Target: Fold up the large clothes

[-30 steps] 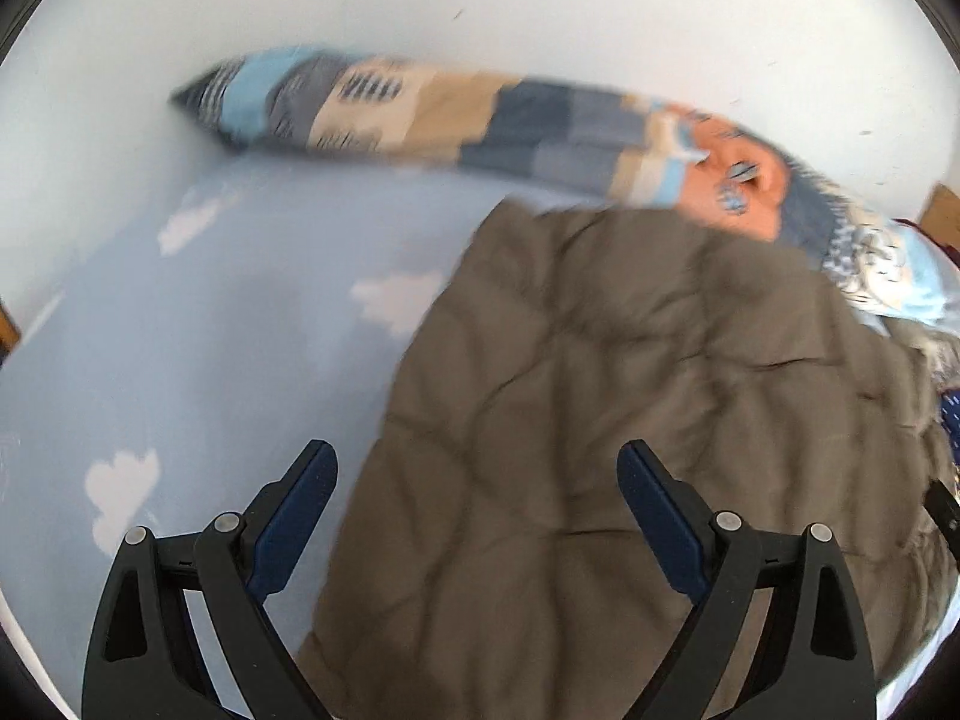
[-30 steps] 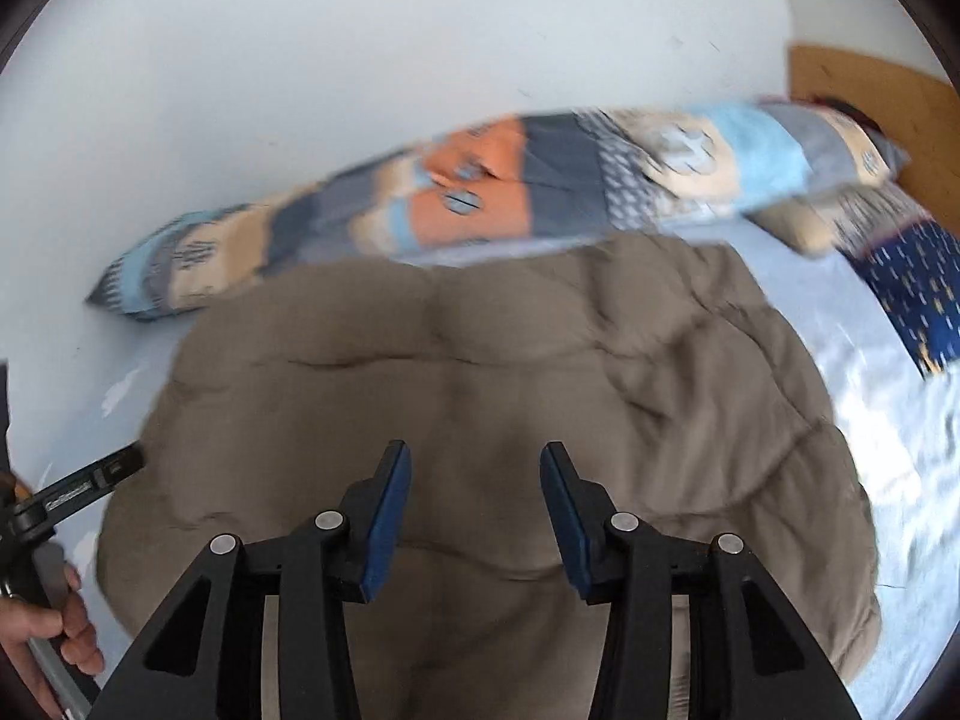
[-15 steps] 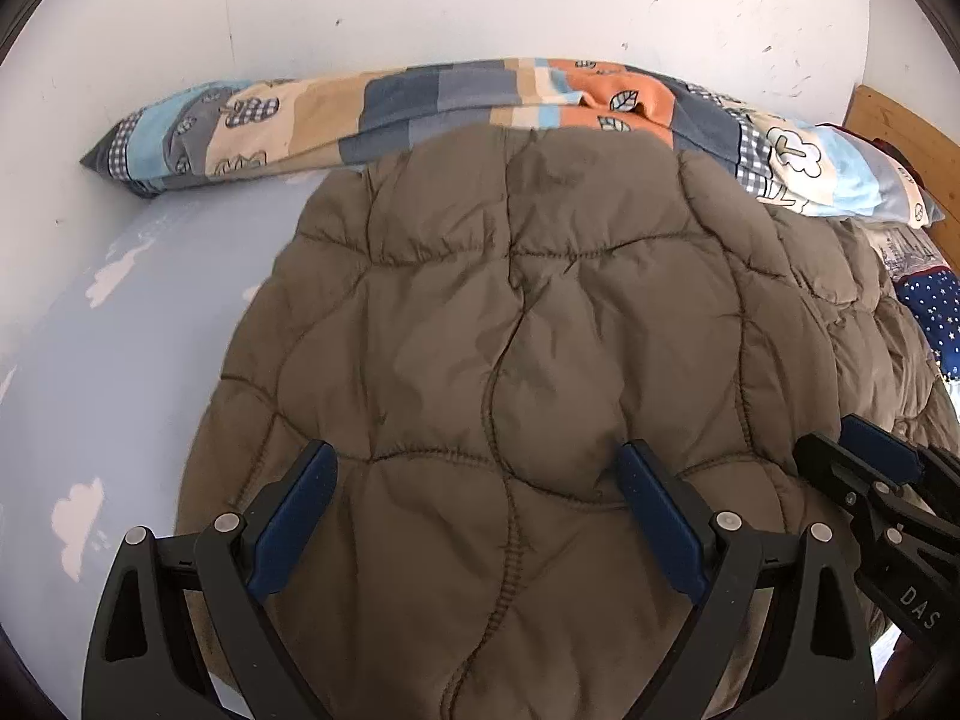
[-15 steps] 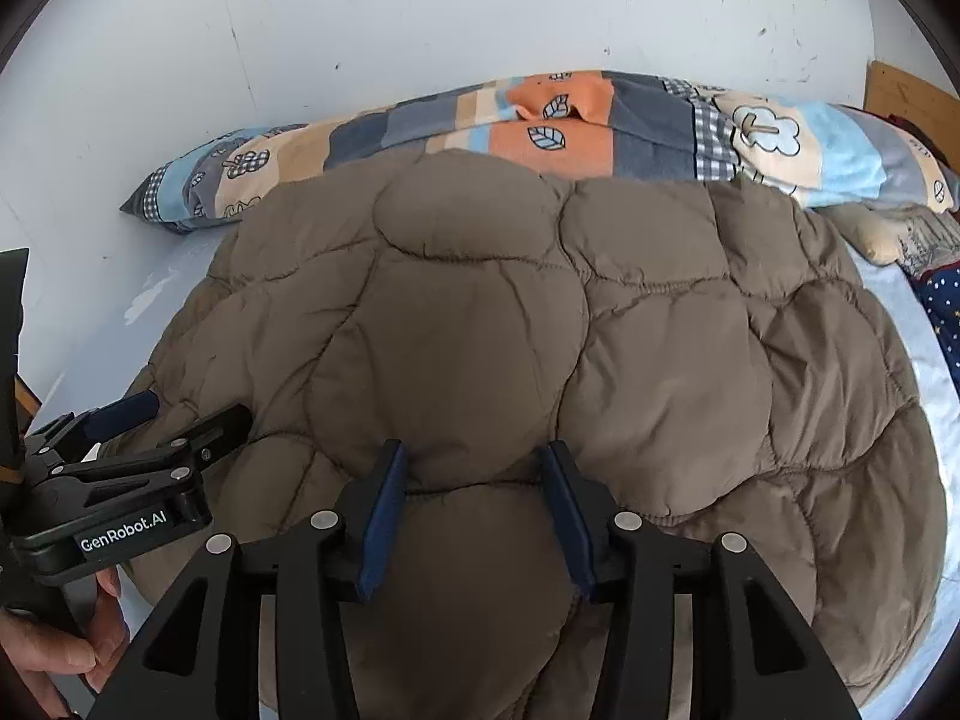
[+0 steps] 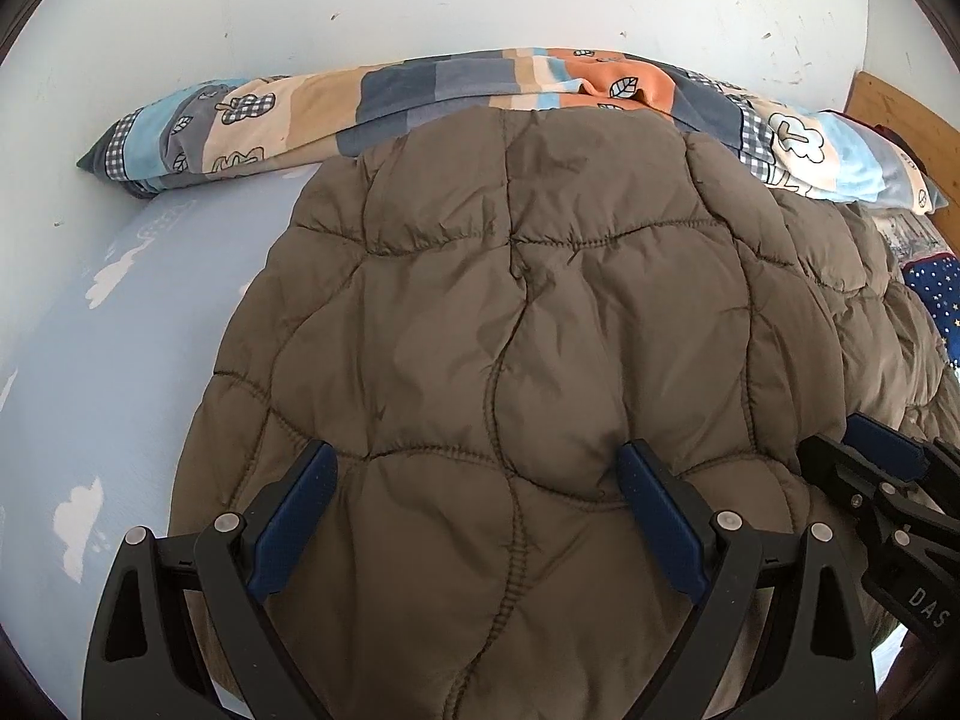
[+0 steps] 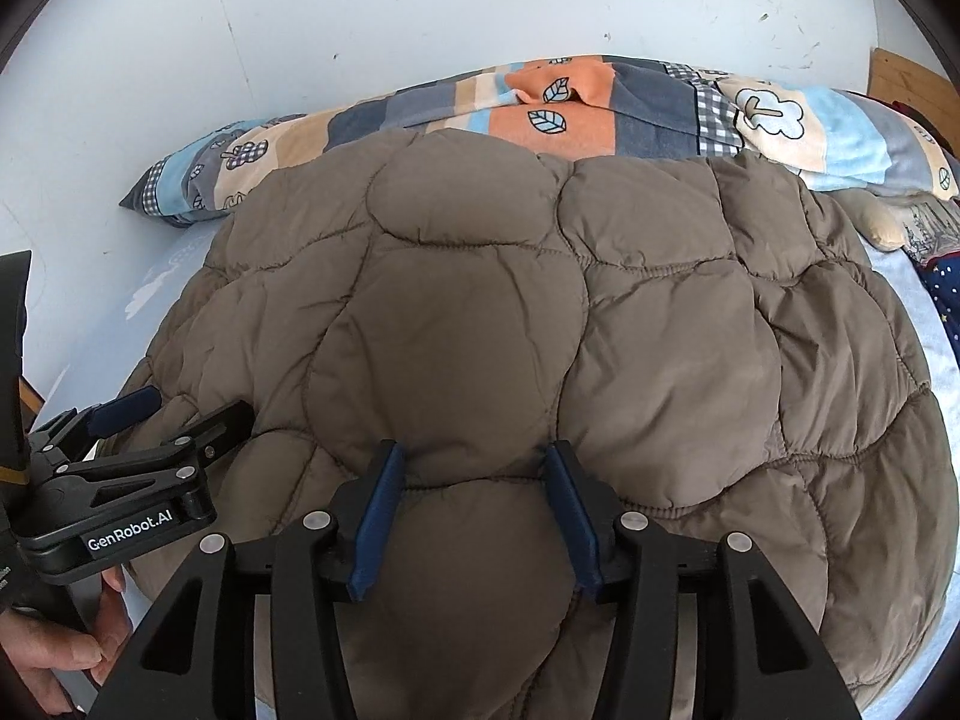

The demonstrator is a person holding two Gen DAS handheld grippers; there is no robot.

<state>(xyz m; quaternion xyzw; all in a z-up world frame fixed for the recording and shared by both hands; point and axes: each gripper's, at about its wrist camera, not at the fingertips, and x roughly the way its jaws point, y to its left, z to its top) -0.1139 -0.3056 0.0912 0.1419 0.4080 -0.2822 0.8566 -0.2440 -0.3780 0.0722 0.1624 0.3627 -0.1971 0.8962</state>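
Note:
A brown quilted puffer jacket (image 5: 540,330) lies spread on the bed and fills most of both views (image 6: 570,330). My left gripper (image 5: 474,462) is open wide, and its fingertips rest on the jacket's near part with a padded panel bulging between them. The right gripper (image 6: 473,462) stands narrower, its jaws opening, its tips sunk into the padding with a puff of jacket between them and no clear pinch. Each gripper shows in the other's view: the right gripper (image 5: 858,450) at the jacket's right edge, the left gripper (image 6: 180,411) at its left edge.
A long patchwork pillow (image 5: 270,114) lies along the white wall behind the jacket. The light blue cloud-print sheet (image 5: 108,360) shows to the left. A navy starred pillow (image 5: 936,294) and a wooden headboard (image 5: 888,108) are at the right. A person's hand (image 6: 48,660) grips the left tool.
Both grippers have swung over and come down onto the jacket, which now fills the views. Over the last half second they barely move. The right jaws stand slightly wider.

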